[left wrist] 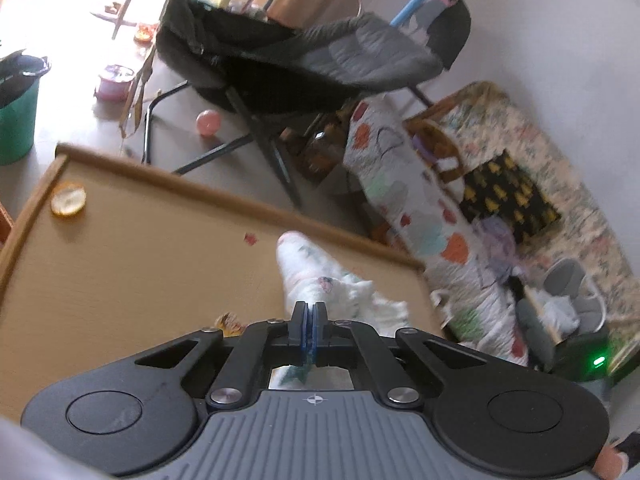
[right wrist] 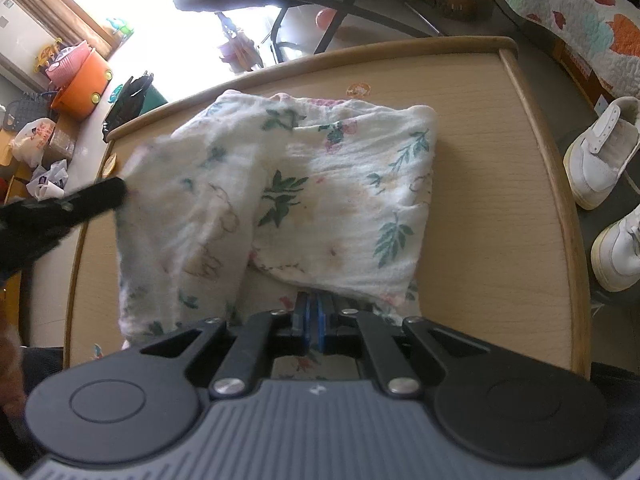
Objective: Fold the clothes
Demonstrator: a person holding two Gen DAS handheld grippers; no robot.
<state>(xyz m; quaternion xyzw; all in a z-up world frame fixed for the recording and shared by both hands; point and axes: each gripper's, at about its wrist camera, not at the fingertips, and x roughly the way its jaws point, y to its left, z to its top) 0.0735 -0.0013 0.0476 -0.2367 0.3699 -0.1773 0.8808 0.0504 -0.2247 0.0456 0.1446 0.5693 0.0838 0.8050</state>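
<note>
A white garment (right wrist: 312, 184) printed with green leaves and pink flowers lies on the wooden table (right wrist: 500, 208). In the right wrist view my right gripper (right wrist: 314, 306) is shut on the garment's near hem. The left gripper (right wrist: 116, 192) comes in from the left as a dark blurred shape and holds the garment's left edge lifted off the table. In the left wrist view my left gripper (left wrist: 309, 310) is shut on a fold of the same garment (left wrist: 316, 276), which hangs away from its fingertips.
A round sticker (right wrist: 358, 89) sits near the table's far edge and orange peel (left wrist: 68, 199) lies at one corner. White sneakers (right wrist: 604, 152) stand on the floor right of the table. A folding chair (left wrist: 304, 64), a pink ball (left wrist: 208, 123) and a patterned quilt (left wrist: 420, 208) lie beyond.
</note>
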